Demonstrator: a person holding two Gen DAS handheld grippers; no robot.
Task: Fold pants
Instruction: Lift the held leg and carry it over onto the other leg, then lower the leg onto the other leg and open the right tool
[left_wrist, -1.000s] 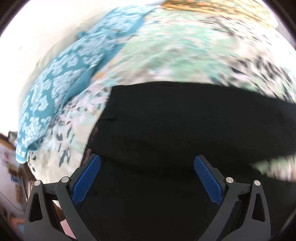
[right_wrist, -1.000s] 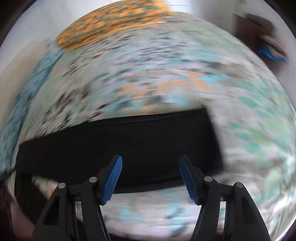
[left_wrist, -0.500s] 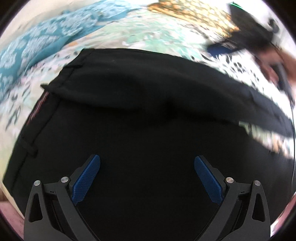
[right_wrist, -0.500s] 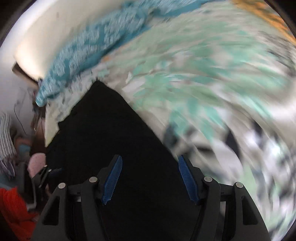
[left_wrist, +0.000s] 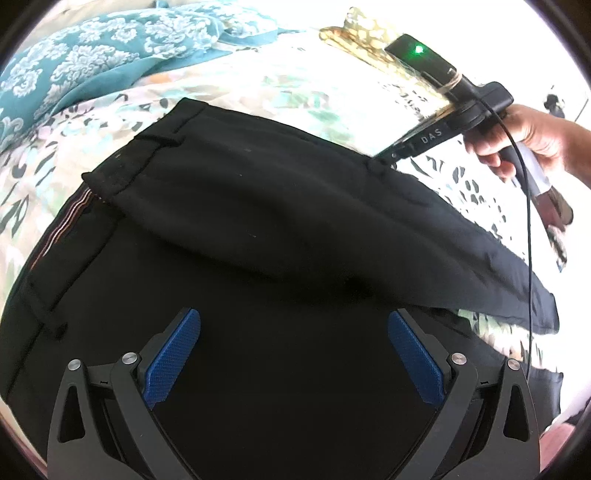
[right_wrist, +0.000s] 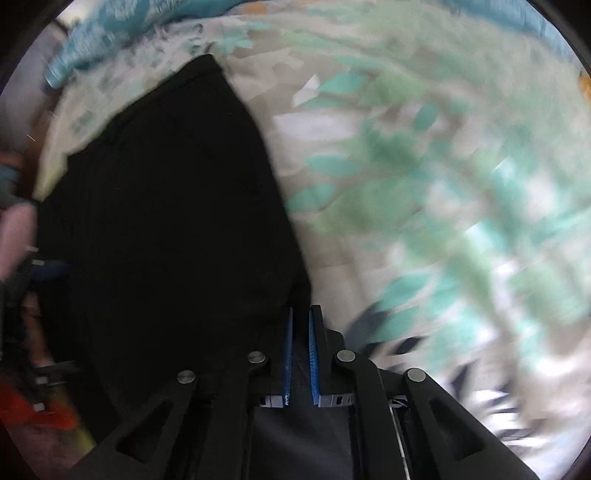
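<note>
Pants (left_wrist: 258, 221) edge pinched in right gripper (right_wrist: 300, 332), bedspread (right_wrist: 424, 184) beyond.

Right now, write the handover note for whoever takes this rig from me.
Right gripper: shut on the far edge of the black pants, having just closed there.
Left gripper: open, empty, hovering over the near part of the pants beside the waistband.
Pants lie on the floral bedsheet; one leg is already laid over the other, lengthwise.
Left: grip the near side with the left gripper, then fold the pants across and smooth them.
</note>
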